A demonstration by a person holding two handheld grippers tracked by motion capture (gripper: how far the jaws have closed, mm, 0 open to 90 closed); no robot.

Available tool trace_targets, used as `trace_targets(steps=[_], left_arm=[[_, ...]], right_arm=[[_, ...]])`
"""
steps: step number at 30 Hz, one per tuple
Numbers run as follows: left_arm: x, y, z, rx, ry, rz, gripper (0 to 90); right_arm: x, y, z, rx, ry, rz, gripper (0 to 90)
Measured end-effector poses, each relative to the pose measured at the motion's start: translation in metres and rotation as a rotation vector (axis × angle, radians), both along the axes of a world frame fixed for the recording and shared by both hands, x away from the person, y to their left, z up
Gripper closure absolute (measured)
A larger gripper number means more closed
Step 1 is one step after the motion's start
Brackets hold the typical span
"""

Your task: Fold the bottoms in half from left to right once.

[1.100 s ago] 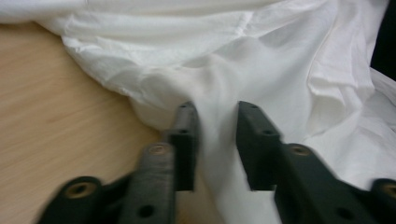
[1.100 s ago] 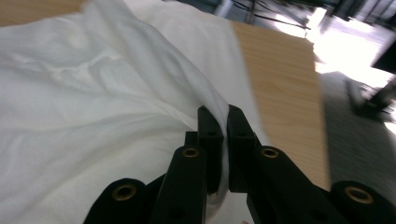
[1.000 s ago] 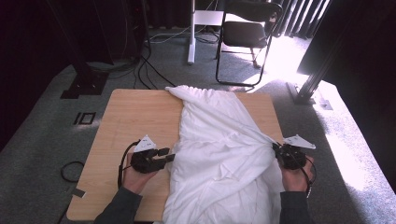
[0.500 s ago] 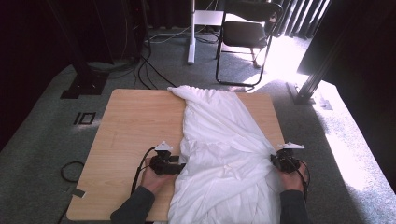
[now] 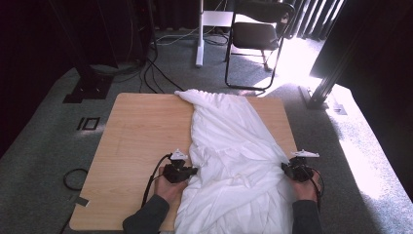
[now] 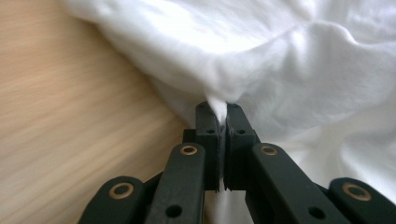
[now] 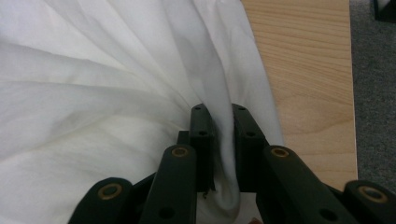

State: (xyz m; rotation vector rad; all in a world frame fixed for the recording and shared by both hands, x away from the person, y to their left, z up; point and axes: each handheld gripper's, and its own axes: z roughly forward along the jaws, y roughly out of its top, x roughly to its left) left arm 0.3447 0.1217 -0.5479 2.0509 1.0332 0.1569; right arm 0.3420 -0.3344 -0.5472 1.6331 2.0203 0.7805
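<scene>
A large white cloth [image 5: 234,146] lies crumpled along the right half of the wooden table [image 5: 141,131], from the far edge to the near one. My left gripper [image 5: 195,171] is at the cloth's left edge. In the left gripper view its jaws have just closed and the left gripper [image 6: 218,107] pinches a small peak of the cloth [image 6: 280,70]. My right gripper [image 5: 285,168] is at the cloth's right edge. The right gripper [image 7: 219,112] holds a thick fold of the cloth [image 7: 93,93], and its jaws have just eased apart slightly.
The table's left half is bare wood [image 6: 56,116], and a bare strip [image 7: 308,70] runs to the right of the cloth. Beyond the far edge stand a black folding chair [image 5: 255,34] and a white post [image 5: 199,34]. A cable loop [image 5: 73,178] lies on the carpet at the left.
Both grippers came down to the table. The left one moved right to the cloth's edge and closed on it. The cloth's right side, held up before, now lies lower.
</scene>
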Motion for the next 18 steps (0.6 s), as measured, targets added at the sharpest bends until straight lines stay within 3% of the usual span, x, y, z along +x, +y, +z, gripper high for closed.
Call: trace_targets(steps=[2, 4, 11, 14, 18], left_arm=[[-0.003, 0.020, 0.008, -0.029, -0.013, 0.038, 88.6], [-0.005, 0.042, 0.018, -0.031, -0.040, 0.083, 88.7], [-0.004, 0.105, 0.037, 0.022, -0.098, 0.264, 88.9], [0.006, 0.117, 0.031, 0.045, -0.080, 0.301, 88.8], [0.019, 0.116, 0.019, 0.090, -0.051, 0.289, 88.6]], right_arm=[[-0.003, 0.000, 0.002, 0.008, -0.007, 0.005, 84.0], [-0.007, 0.001, 0.007, 0.024, -0.021, 0.019, 85.8], [-0.013, 0.025, 0.027, 0.052, -0.070, 0.102, 86.9], [-0.003, 0.038, 0.019, 0.068, -0.051, 0.134, 86.9], [0.014, 0.051, 0.000, 0.043, -0.002, 0.133, 86.6]])
